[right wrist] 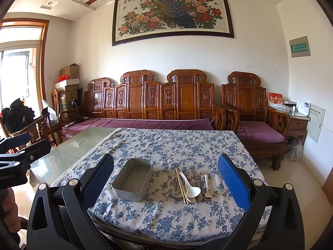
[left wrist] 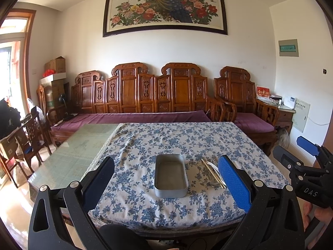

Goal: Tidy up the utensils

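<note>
On a table (right wrist: pixel 62 145) draped with a blue-flowered cloth (right wrist: pixel 187 145), near its front edge, sits an empty metal tray (right wrist: pixel 133 180), long side running near to far. Just right of it lies a loose pile of utensils: a white spoon (right wrist: pixel 190 184), a pair of chopsticks (right wrist: pixel 181 184), a metal spoon (right wrist: pixel 176 194), forks (right wrist: pixel 197 177) and a small spoon (right wrist: pixel 207 185), all lying on the cloth, handles pointing far, several overlapping. Both grippers are held above the near edge with jaws spread wide and nothing between them. Seen from its own camera, the left gripper (left wrist: pixel 166 179) frames the tray, and the right gripper (right wrist: pixel 166 179) frames both tray and utensils. To the left, the bare part of the table shows glass over a pale green mat. Beyond the table stands a carved wooden sofa (right wrist: pixel 166 104) with purple cushions, and a peacock painting (right wrist: pixel 172 14) hangs on the far wall.
</note>
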{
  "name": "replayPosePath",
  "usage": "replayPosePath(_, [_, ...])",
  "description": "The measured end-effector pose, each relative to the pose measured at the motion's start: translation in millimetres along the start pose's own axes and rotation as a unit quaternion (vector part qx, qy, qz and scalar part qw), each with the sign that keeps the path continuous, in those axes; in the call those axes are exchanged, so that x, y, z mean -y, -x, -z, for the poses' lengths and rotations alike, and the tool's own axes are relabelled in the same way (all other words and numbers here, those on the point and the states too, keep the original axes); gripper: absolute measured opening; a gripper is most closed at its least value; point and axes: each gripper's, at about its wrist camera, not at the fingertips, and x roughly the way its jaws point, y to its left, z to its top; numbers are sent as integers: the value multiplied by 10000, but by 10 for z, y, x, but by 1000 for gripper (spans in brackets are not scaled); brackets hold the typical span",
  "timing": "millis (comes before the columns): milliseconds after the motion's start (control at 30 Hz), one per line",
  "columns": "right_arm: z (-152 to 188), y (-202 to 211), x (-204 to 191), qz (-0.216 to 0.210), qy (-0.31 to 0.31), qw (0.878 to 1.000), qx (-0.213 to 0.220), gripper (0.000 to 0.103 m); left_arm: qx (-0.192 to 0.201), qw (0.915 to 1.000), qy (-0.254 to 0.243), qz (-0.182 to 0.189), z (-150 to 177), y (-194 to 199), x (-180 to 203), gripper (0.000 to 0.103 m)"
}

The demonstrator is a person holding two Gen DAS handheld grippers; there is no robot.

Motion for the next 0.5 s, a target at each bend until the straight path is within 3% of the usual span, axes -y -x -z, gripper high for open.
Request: replayPosePath(500, [18,-20,-12,-7,5,10000,-32,101,-44,10000,-14,16,4,-28,12,97])
